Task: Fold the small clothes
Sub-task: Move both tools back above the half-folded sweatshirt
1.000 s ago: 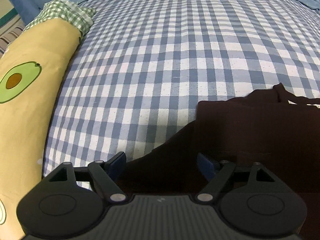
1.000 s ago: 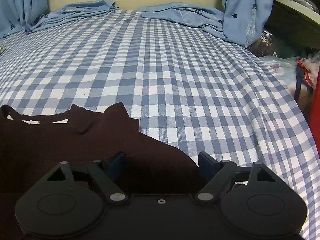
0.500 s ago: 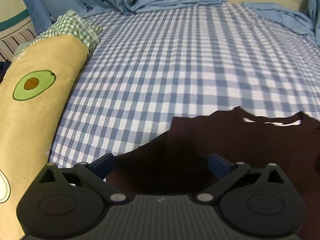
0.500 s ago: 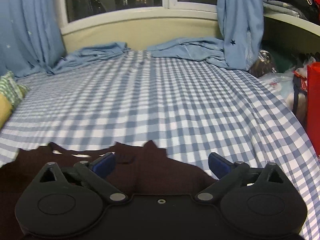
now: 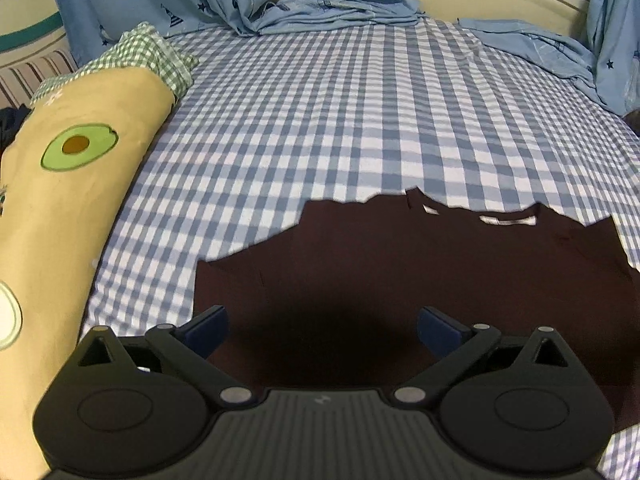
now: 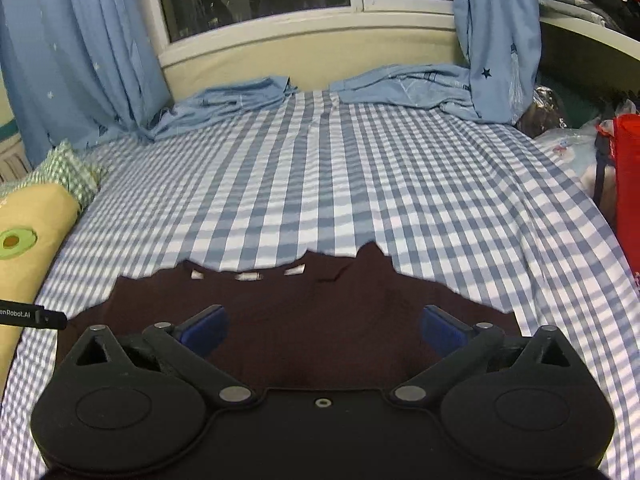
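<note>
A dark maroon garment [image 5: 400,272] lies flat on the blue-and-white checked bedsheet [image 5: 340,120], neckline toward the far side. It also shows in the right wrist view [image 6: 320,308]. My left gripper [image 5: 322,326] is open and empty, raised above the garment's left part. My right gripper [image 6: 323,328] is open and empty, raised above the garment's right part. The left gripper's tip [image 6: 36,316] shows at the left edge of the right wrist view.
A yellow avocado-print pillow [image 5: 60,184] with a green checked end lies along the bed's left side. Blue curtains [image 6: 80,52] and folded light-blue cloths [image 6: 236,100] lie at the far edge under the window. A red bag [image 6: 628,184] stands at the right.
Both grippers have opened wider and pulled back and up from the garment. More of the garment and the bed now shows in both views.
</note>
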Available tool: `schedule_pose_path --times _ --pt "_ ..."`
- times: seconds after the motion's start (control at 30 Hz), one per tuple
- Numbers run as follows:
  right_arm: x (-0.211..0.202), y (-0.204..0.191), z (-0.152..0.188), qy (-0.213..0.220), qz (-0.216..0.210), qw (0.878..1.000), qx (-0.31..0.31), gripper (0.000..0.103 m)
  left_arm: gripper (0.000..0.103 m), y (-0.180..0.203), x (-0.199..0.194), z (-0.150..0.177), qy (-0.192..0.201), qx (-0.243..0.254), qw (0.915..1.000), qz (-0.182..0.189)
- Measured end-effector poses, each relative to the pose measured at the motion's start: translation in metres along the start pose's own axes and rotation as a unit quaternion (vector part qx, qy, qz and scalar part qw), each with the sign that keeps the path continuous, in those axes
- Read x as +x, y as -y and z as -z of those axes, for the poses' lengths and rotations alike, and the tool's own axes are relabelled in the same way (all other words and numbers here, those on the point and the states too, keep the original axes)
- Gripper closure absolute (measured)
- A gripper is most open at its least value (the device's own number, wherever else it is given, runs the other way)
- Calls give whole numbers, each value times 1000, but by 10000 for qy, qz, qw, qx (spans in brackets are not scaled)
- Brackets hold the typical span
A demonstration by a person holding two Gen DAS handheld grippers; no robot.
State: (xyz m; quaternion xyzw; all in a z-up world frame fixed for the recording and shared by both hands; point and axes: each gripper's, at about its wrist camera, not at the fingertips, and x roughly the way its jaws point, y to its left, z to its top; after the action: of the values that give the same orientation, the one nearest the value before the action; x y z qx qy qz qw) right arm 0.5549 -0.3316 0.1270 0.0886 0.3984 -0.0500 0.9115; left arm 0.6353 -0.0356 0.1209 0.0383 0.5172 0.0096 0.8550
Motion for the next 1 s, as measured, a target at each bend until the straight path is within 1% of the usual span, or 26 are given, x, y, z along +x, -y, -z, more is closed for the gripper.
schedule_pose_path --times 0.13,0.27,0.43,0.63,0.73,1.0 --pt "-2 -12 15 -258 44 9995 -175 1 1 2 1 19 -151 -50 9999 15" --pt "4 -20 26 -599 28 9981 -170 1 1 3 5 40 -346 -110 9993 -21" --pt "7 -34 40 -877 133 9960 -124 1 1 -3 11 68 -574 -205 9981 -132" --pt "9 -50 48 -983 60 9950 -150 1 1 -19 19 99 -925 -335 9949 -217" --pt "10 -55 50 -1006 33 9947 -195 1 1 -27 22 110 -1044 -409 9933 -266" --pt "18 -61 53 -1120 52 9935 -217 1 1 -45 31 121 -1223 -666 9894 -421"
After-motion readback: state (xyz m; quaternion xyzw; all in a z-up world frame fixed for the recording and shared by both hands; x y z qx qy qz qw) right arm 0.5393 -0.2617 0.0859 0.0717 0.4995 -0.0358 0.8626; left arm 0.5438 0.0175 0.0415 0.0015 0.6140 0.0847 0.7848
